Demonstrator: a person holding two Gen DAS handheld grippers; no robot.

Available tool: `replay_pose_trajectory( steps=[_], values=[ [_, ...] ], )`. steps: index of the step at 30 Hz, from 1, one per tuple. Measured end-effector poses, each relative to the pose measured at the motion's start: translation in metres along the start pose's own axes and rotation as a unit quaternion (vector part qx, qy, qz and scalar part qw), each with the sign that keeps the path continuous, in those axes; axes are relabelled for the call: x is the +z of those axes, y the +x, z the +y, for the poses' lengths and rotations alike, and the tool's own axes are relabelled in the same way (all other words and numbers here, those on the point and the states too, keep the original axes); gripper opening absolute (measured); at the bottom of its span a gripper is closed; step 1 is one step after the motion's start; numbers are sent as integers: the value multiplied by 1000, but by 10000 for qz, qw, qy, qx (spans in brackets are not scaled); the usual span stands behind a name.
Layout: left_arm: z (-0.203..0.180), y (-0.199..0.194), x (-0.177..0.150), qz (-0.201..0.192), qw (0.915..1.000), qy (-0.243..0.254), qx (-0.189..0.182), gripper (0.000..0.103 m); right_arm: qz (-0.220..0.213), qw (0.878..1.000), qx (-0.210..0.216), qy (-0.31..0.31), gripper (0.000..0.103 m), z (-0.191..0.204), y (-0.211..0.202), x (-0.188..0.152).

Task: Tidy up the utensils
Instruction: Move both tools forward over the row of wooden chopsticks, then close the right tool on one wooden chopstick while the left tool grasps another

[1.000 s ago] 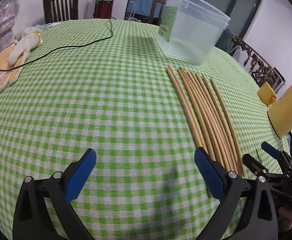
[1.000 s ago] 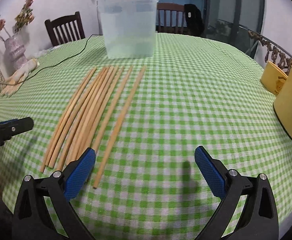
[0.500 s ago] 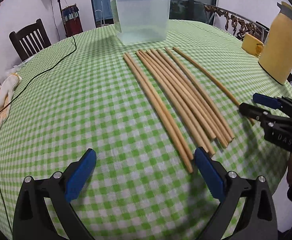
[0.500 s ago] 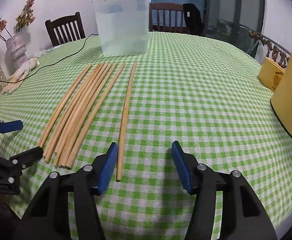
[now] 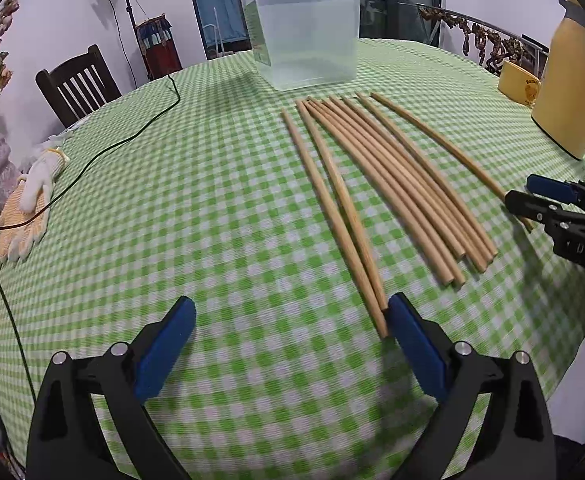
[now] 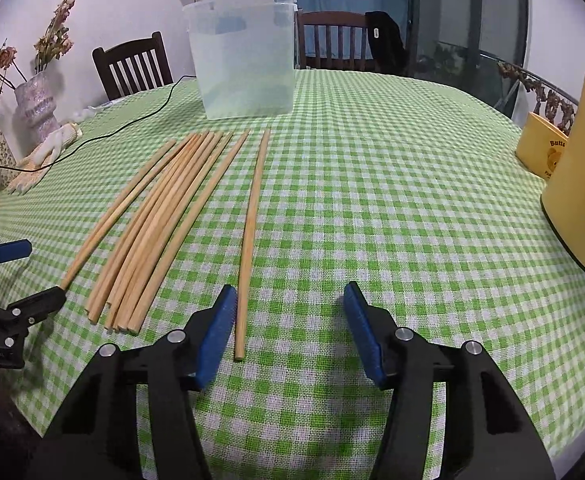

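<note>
I see both claws released, gripping nothing. Left gripper hangs low over the chopsticks' near ends; they lie fanned on the green check tablecloth, far tips just short of the clear tub. Right gripper has its left finger beside the lone stick.
</note>
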State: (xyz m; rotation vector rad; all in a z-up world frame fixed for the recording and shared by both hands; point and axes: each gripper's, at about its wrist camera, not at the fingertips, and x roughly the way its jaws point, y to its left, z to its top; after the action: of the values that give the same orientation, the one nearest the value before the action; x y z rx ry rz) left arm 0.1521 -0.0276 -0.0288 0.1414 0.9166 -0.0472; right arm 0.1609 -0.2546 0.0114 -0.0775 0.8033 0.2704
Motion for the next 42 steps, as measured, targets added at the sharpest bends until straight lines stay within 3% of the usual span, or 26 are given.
replay_pose_trajectory(
  steps=[2,5,9,10,11,13,15,17,21,32,37,42],
  values=[
    [2,-1,0,16,10000,43,27,91,4,10000,-13,-15,54,0,0,-1],
    [3,-3,1,32,9999,71,-107,78,7,10000,-31,-17,54,1,0,-1],
    [-7,-6,0,-49,9990,124,-424,42,16,10000,-77,-21,53,2,-2,-2],
    [-10,-7,-1,-66,9986,150,-506,31,-5,10000,-90,-19,46,2,-3,-3],
    [-13,-8,-2,-87,9981,191,-576,27,-23,9999,-106,-1,39,2,-4,-4],
    [-18,-11,-4,-92,9973,347,-633,8,-38,9999,-118,21,16,2,-7,-6],
    [-21,-14,-6,-30,9965,405,-732,8,-45,9999,-125,-2,8,3,-10,-10],
    [-22,-19,-7,-30,9951,389,-908,3,-54,9999,-160,-11,7,3,-13,-13],
    [-19,-37,-7,-182,9932,271,-1119,3,-34,9997,-242,6,7,2,-18,-16],
    [-8,-59,-4,-544,9935,-12,-1004,2,-176,9990,-270,294,7,-9,-33,-30],
    [0,-70,16,-763,9928,-142,-915,2,-370,9986,-254,283,7,-11,-41,-25],
    [1,-86,41,-1105,9912,78,-726,1,-559,9978,-285,213,6,-12,-50,-15]
  ],
)
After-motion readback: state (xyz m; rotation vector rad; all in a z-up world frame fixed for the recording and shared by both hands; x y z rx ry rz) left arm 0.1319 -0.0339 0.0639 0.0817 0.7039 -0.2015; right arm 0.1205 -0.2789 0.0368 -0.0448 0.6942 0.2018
